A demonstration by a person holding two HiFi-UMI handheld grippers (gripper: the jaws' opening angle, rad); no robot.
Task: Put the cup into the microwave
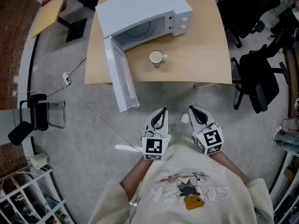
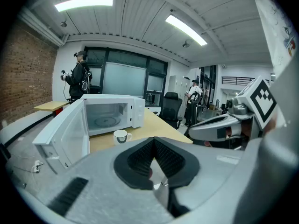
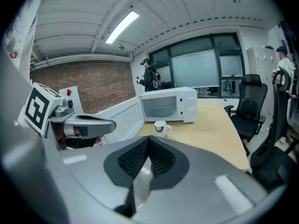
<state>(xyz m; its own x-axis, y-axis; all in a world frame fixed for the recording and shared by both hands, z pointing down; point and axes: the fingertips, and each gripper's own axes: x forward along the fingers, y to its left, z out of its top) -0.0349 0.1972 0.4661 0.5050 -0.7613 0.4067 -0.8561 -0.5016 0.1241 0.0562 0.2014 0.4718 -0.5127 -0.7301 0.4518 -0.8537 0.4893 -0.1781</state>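
A white cup (image 1: 156, 58) with a handle stands on the wooden table (image 1: 205, 55), just in front of the white microwave (image 1: 145, 13), whose door (image 1: 121, 76) hangs wide open to the left. The same cup (image 2: 120, 136) (image 3: 160, 127) shows small in both gripper views. My left gripper (image 1: 160, 112) and right gripper (image 1: 194, 111) are held side by side close to my body, short of the table's near edge. Both are shut with nothing between the jaws. In each gripper view the black pads (image 2: 154, 158) (image 3: 148, 159) meet.
Black office chairs (image 1: 257, 78) stand right of the table. A white cable (image 1: 93, 115) runs across the grey floor to the left, near a black stand (image 1: 37, 113). People (image 2: 77, 80) stand far behind the microwave.
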